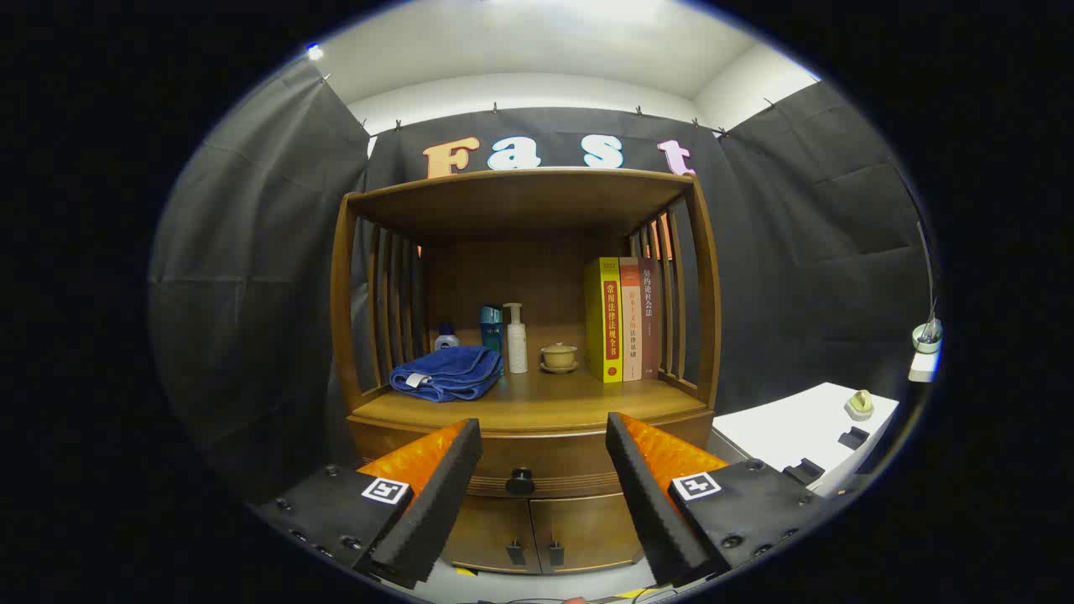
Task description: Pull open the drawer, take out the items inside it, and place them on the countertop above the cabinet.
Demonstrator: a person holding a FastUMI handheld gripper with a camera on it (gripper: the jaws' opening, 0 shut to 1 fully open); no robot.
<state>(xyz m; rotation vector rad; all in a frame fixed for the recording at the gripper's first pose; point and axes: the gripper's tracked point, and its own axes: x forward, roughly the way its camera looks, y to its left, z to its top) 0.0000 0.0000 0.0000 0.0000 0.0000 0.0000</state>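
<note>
Tongs (544,436) spread wide, gripping nothing, two orange-and-black fingers (436,478) hanging in front of the cabinet (524,335). Right between them, a little beyond the tips, sits the drawer (537,470), shut, with one round dark knob (520,482) at its middle. Below it, two small doors (537,533), each with a dark pull. On the surface (537,403) above the drawer, count it up: one blue folded towel (447,372) on the left, three bottles behind it, namely one small white one (446,339), one teal (492,327) and one white pump bottle (516,338), then one cup on a saucer (559,356), and three books (625,319) standing upright on the right, the yellow one nearest the cup. Off to the right of the cabinet, well apart, a white table (797,432) carries a few small things, too small to tell.
</note>
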